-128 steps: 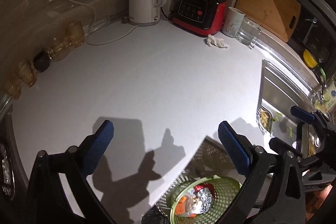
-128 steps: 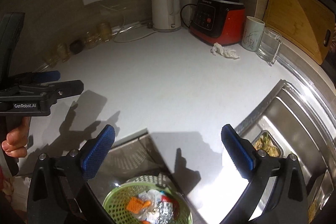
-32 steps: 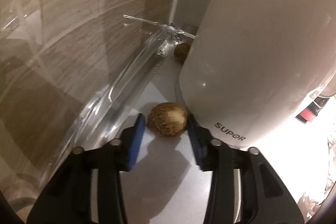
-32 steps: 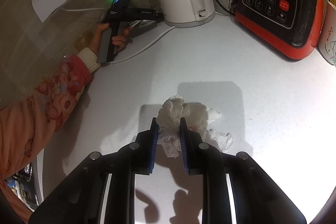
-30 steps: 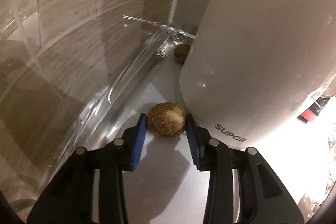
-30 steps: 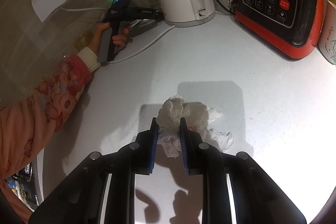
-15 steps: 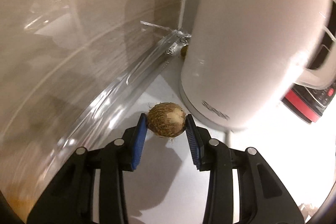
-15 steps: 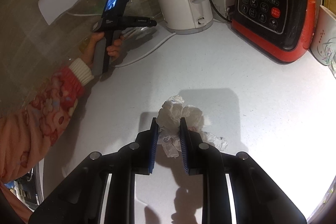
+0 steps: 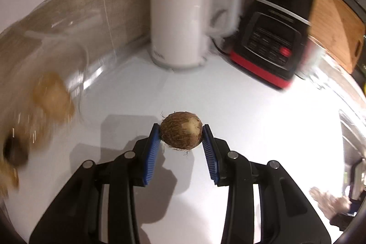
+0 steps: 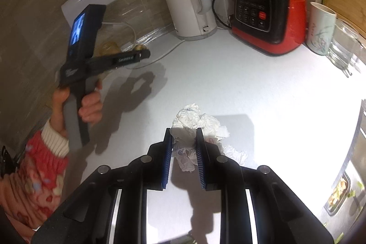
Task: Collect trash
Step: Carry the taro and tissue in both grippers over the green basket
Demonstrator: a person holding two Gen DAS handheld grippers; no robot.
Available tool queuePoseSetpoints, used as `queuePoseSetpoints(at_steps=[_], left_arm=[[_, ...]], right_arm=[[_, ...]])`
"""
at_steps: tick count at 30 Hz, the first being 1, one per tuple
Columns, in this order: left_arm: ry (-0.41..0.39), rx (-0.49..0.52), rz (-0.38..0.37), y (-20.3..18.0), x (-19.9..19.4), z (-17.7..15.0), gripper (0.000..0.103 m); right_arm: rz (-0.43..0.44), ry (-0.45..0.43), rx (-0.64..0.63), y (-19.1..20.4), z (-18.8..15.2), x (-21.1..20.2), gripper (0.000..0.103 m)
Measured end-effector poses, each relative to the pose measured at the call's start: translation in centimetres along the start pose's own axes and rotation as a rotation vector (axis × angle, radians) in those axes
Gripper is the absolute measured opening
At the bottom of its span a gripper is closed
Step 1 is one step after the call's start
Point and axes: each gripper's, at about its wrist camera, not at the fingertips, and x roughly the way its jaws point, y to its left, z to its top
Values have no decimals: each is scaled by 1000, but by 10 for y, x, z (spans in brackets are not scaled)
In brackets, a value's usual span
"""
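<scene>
The left tongs (image 9: pixel 180 135) are clamped on a brown hairy husk (image 9: pixel 181 134), clear above the white bench (image 9: pixel 251 111), with open surface toward the kettle (image 9: pixel 176 13) at 12 o'clock. The right tongs (image 10: pixel 183 145) pinch crumpled white tissue (image 10: pixel 194 127) mid-bench.

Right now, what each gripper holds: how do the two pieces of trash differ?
The left gripper holds a brown fuzzy ball, firm, round and compact. The right gripper holds a crumpled white tissue, soft, irregular and spilling past the pads. The ball just fills its grip; the tissue is squeezed narrower. Both are clamped above the white counter.
</scene>
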Motion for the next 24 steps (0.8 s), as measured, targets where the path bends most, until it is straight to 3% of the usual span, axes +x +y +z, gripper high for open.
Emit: queuePoseSetpoints(at_steps=[8,14,19,24], left_arm=[[12,-27,-9,-96,-94,-91,37],[1,-52,-15,-136,-156,-131,37],[-24,-3,-7,-167,-210,-168,37],[28,53,-57,-194,-246,-225,37]], right_arm=[[12,-11,-19,-12,-61,-59,22],[15,-45,-28,-16,-104,-116,22],[14,-68,-73,-8,-140,-160,22],[16,-76,-89,-2,-186,-195,22]])
